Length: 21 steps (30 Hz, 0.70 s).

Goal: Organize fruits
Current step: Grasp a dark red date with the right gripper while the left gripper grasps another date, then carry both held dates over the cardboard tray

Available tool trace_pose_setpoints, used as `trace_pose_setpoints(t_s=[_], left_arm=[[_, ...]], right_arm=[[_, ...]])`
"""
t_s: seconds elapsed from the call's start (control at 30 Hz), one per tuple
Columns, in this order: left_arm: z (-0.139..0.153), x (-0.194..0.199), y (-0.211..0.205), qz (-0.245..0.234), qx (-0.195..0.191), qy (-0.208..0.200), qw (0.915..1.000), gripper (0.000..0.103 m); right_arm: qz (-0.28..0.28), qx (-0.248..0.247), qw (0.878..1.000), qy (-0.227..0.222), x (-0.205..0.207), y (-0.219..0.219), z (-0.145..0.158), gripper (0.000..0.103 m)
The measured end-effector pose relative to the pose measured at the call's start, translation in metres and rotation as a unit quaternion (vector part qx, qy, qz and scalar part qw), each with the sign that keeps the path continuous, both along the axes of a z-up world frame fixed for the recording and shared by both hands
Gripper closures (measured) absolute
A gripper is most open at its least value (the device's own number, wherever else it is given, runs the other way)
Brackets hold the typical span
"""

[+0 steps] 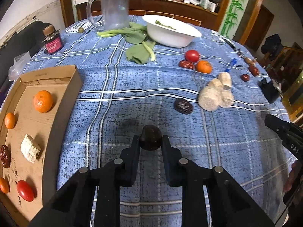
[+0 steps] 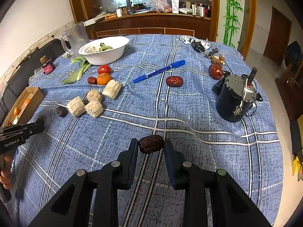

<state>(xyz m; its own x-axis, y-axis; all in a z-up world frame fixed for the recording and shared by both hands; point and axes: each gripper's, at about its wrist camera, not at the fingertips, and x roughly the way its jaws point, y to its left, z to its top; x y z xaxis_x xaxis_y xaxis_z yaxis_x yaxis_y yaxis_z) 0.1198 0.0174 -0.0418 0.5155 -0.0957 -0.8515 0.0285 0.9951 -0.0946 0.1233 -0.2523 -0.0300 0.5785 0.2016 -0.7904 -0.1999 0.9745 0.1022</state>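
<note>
My left gripper (image 1: 150, 139) is shut on a dark red date (image 1: 151, 137), just above the blue plaid cloth. My right gripper (image 2: 151, 144) is shut on another dark date (image 2: 151, 144) near the table's front. A cardboard tray (image 1: 56, 104) at the left holds oranges (image 1: 43, 101), a tomato (image 1: 25, 190), a date (image 1: 5, 156) and a pale sugarcane piece (image 1: 30, 151). Loose on the cloth are a date (image 1: 183, 106), sugarcane pieces (image 1: 215, 94), a tomato (image 1: 192, 56), an orange (image 1: 203, 66) and more dates (image 2: 174, 81).
A white bowl (image 1: 171, 31) with greens, leafy greens (image 1: 140, 45), a clear jug (image 1: 113, 7) and a small red jar (image 1: 53, 41) stand at the back. A blue pen (image 2: 159, 71), keys (image 2: 198, 46) and a black motor-like can (image 2: 234, 98) lie on the right.
</note>
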Motion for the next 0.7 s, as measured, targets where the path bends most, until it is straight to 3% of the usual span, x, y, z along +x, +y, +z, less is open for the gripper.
trace_pose_setpoints(t_s=[0.37, 0.7], left_arm=[[0.012, -0.050, -0.009, -0.046, -0.020, 0.001, 0.9987, 0.081], [0.024, -0.091, 0.004, -0.069, -0.034, -0.002, 0.9971, 0.081]], right_arm=[[0.018, 0.013, 1.000, -0.012, -0.046, 0.020, 0.022, 0.074], [0.042, 0.014, 0.999, 0.006, -0.084, 0.069, 0.012, 0.074]])
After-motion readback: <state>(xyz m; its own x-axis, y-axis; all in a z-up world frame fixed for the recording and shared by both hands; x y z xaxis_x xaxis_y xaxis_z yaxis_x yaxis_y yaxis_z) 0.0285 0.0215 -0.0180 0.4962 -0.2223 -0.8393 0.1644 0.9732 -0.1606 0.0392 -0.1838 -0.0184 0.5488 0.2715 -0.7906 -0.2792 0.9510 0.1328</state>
